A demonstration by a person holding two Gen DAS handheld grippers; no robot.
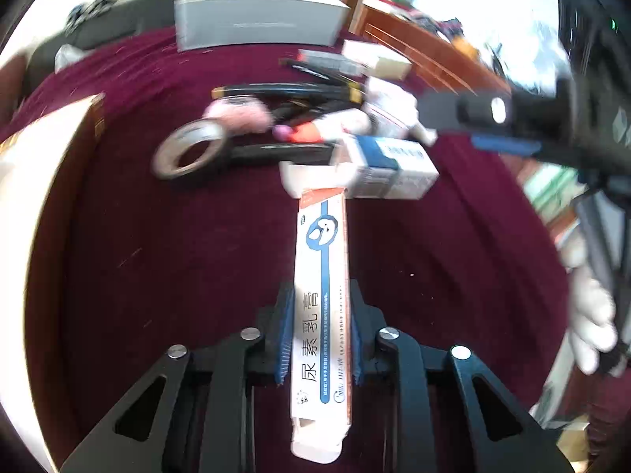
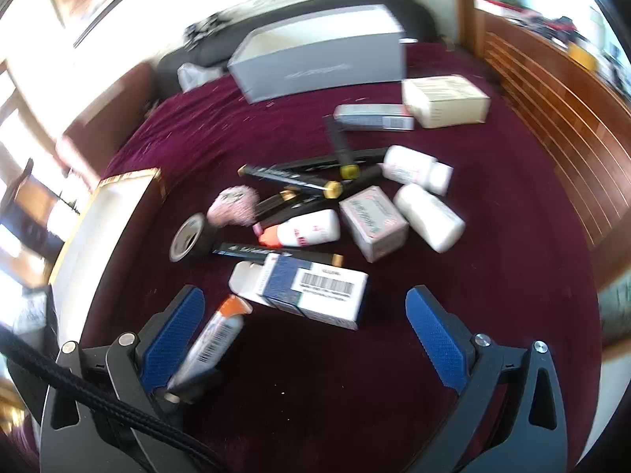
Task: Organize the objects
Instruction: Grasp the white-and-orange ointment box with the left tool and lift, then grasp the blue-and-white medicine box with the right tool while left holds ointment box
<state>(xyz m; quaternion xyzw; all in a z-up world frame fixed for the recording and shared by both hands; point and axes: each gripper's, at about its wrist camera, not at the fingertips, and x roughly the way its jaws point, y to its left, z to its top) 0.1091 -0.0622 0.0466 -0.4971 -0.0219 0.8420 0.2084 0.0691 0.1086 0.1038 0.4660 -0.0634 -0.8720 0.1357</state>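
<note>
My left gripper (image 1: 320,331) is shut on a long white, orange and blue ointment box (image 1: 321,307), held lengthwise above the maroon cloth (image 1: 157,256). The same box shows at lower left in the right wrist view (image 2: 215,339). My right gripper (image 2: 303,339) is open and empty, just short of a blue and white barcode box (image 2: 315,289). That box also lies ahead of the left gripper (image 1: 388,167). Beyond it is a pile: a tape roll (image 2: 189,238), black pens (image 2: 276,252), white bottles (image 2: 428,216), a pink box (image 2: 372,222).
A grey box (image 2: 319,55) stands at the back of the cloth. A white tray with a gold rim (image 2: 98,228) sits at the left. A cream box (image 2: 445,100) lies at the back right, near a wooden wall (image 2: 552,118). The right gripper crosses the left wrist view (image 1: 504,130).
</note>
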